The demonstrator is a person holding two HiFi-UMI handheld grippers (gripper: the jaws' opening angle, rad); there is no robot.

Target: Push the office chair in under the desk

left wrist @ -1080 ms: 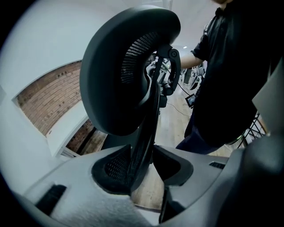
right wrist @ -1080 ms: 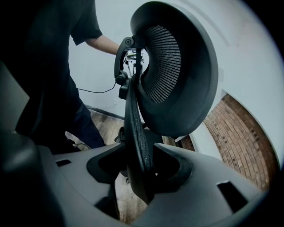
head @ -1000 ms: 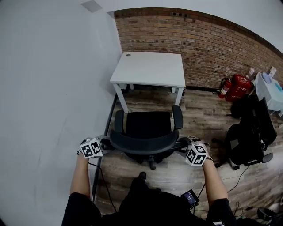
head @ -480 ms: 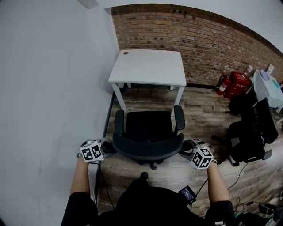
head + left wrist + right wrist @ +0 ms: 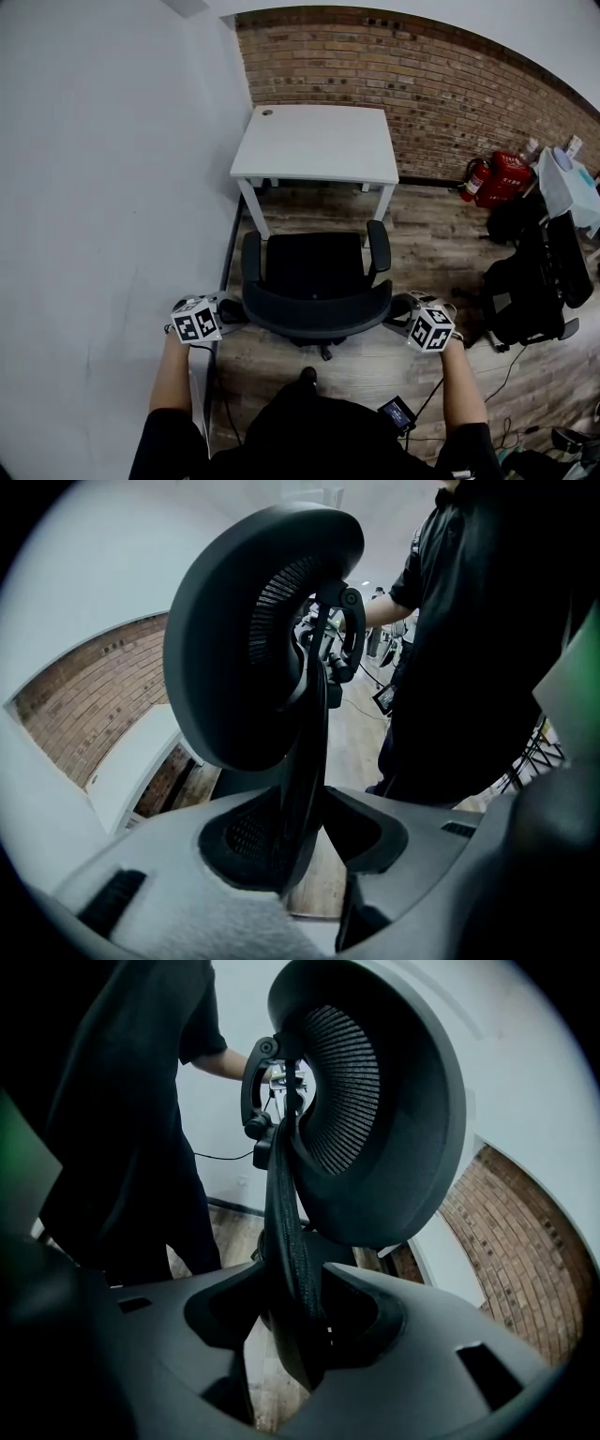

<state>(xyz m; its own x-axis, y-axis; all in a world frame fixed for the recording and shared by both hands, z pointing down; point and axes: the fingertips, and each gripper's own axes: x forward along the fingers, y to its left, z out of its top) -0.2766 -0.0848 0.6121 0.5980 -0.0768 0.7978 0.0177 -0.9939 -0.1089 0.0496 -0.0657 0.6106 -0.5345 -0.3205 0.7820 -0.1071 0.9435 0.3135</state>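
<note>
- My left hand-held gripper (image 5: 225,312) is out in front on my left, angled downward. Its jaws are clamped on the left edge of the chair back (image 5: 317,317).
- My right hand-held gripper (image 5: 396,320) mirrors it on my right, with its jaws pinching the opposite edge.
- My left forearm (image 5: 171,375) and right forearm (image 5: 461,386) are bare, stretched forward and well apart.

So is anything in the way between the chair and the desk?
Nothing visible. Only bare wooden floor lies between the office chair and the desk. The chair's armrests line up close to the desk's front legs, so it may be snug.
</note>
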